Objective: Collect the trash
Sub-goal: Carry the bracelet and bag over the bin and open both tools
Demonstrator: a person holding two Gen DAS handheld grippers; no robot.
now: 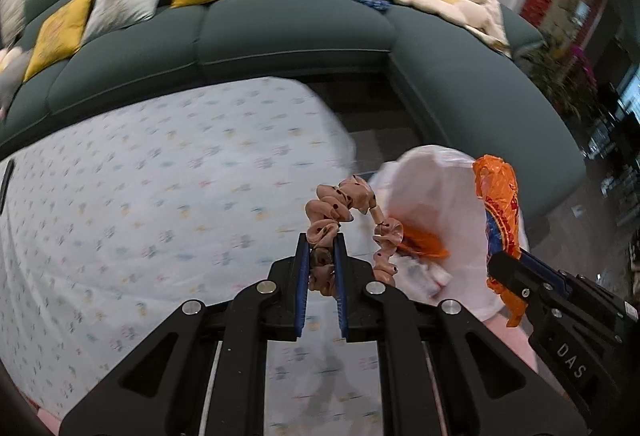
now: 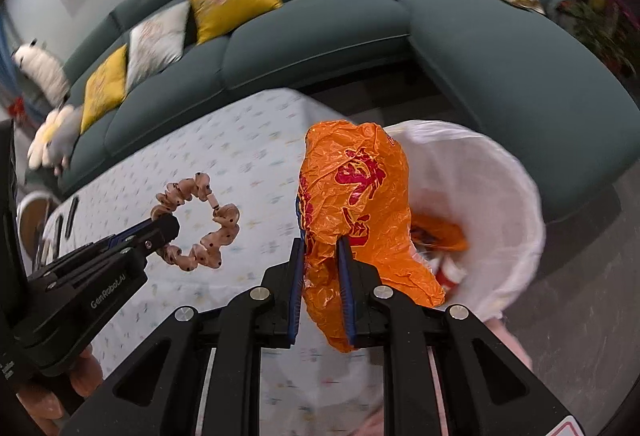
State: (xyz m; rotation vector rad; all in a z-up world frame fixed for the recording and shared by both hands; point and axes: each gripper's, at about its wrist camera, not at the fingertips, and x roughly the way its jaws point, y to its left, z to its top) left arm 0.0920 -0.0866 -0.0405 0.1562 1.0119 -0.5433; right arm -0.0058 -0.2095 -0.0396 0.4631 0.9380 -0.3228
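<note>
L gripper clamped on pink scrunchie, held over table's right edge. R gripper clamped on orange plastic bag, w/ bag hanging just beside bin's near rim (white liner, orange trash inside).

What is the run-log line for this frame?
left gripper: holds scrunchie | right gripper: holds orange bag | bin: beside

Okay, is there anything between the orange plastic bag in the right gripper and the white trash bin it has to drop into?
Nothing visible blocks it. The right hand-held gripper holds the orange plastic bag right beside the open white-lined bin. The left hand-held gripper, holding the scrunchie, is off to the left over the table.
</note>
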